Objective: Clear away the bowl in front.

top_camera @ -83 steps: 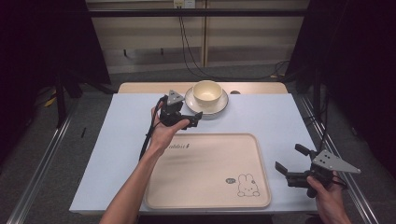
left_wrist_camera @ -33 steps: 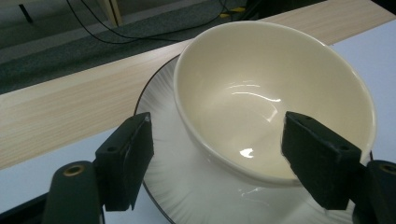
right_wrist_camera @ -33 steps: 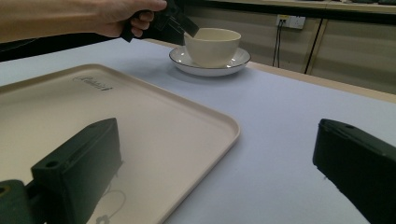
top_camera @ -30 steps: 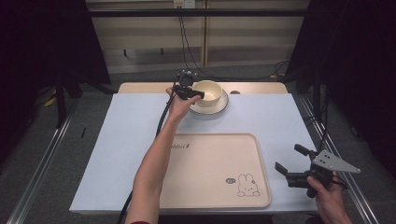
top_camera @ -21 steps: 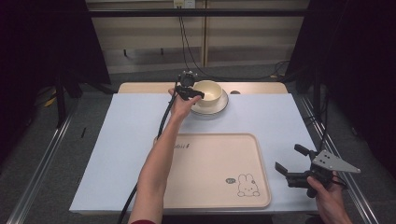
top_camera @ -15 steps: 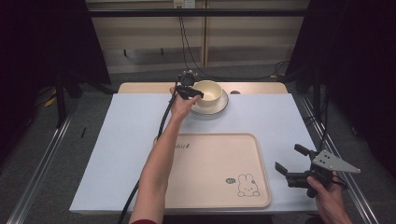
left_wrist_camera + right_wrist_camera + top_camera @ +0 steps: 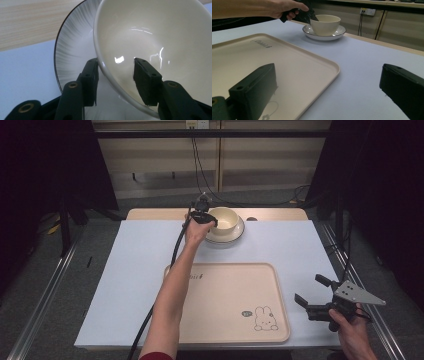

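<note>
A cream bowl (image 7: 226, 217) stands on a white, dark-rimmed plate (image 7: 237, 234) at the far middle of the table. My left gripper (image 7: 205, 217) is at the bowl's left rim. In the left gripper view it (image 7: 115, 76) is open, with one jaw outside the bowl (image 7: 155, 32) over the plate (image 7: 72, 50) and the other inside; a gap remains at the inner pad. My right gripper (image 7: 310, 289) is open and holds nothing, low at the near right beside the tray. The right gripper view looks between its jaws (image 7: 327, 82) at the bowl (image 7: 325, 24).
A large beige tray (image 7: 220, 295) with a rabbit drawing lies at the near middle on the pale blue table cover (image 7: 130, 260). A strip of wooden tabletop (image 7: 160, 213) shows behind the cover. The left gripper's cable (image 7: 150, 310) trails along the forearm.
The left gripper travelled from the table left of the plate up to the bowl's rim and has held there for the last second. The right gripper has stayed put.
</note>
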{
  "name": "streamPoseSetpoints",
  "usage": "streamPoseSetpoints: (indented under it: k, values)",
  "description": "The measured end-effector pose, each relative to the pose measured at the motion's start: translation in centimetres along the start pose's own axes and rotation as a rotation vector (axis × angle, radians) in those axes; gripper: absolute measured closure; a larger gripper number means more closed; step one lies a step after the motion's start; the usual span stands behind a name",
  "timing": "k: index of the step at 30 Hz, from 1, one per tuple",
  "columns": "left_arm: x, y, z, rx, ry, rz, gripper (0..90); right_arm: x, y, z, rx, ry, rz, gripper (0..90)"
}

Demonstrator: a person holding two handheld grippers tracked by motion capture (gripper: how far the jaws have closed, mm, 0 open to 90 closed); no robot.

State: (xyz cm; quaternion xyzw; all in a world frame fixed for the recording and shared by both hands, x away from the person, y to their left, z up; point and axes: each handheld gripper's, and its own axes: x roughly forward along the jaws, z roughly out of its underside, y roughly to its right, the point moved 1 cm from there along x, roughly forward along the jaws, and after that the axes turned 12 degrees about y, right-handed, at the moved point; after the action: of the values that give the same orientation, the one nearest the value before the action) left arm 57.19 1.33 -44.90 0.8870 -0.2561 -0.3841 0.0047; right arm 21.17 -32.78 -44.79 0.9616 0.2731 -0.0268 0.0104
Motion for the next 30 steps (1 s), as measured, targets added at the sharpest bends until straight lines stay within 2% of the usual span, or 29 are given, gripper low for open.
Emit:
streamPoseSetpoints:
  k: [3,5,9,10,11,12,16,21,23,26,28,29,30]
  values:
    - [0.01,0.11,0.1,0.001,-0.005,0.0,61.0,-0.01,0.04,0.0,-0.004,-0.002,-0.001,0.8]
    - [0.25,0.39,0.32,-0.025,-0.033,-0.01,61.1,-0.05,0.02,0.0,-0.006,0.0,-0.004,0.8]
    - [0.67,0.55,0.51,-0.004,-0.029,-0.021,59.2,-0.08,-0.01,-0.02,0.0,0.001,0.0,0.8]
    - [0.72,0.54,0.58,-0.012,-0.033,-0.013,58.8,-0.09,0.03,-0.01,-0.003,-0.001,0.002,0.8]
    - [0.71,0.4,0.55,-0.001,-0.037,-0.01,59.2,-0.08,0.05,-0.01,0.0,-0.001,-0.001,0.8]
    - [0.75,0.53,0.6,-0.017,-0.031,-0.018,62.3,-0.04,0.04,0.0,-0.002,0.002,0.001,0.8]
    - [0.84,0.51,0.76,-0.023,-0.037,-0.016,75.0,-0.04,0.07,0.04,-0.001,-0.002,-0.004,0.8]
    - [0.8,0.51,0.78,-0.033,-0.036,-0.021,76.5,-0.06,0.03,0.0,0.003,0.003,0.001,0.8]
    - [0.79,0.44,0.81,-0.043,-0.033,-0.02,77.7,-0.06,-0.01,0.0,0.005,0.002,0.004,0.8]
    - [0.68,-0.15,0.9,-0.113,-0.015,0.012,81.0,-0.06,0.01,0.01,0.005,0.003,0.006,0.8]
    - [0.63,-0.25,0.88,-0.119,-0.008,0.025,83.3,-0.08,-0.02,0.02,0.007,0.003,0.011,0.8]
    - [0.58,-0.15,0.84,-0.134,0.0,0.026,83.3,-0.08,-0.02,0.02,0.007,0.003,0.011,0.8]
    - [0.48,-0.07,0.77,-0.118,0.004,0.018,84.1,-0.09,-0.02,0.07,0.005,0.003,0.012,0.8]
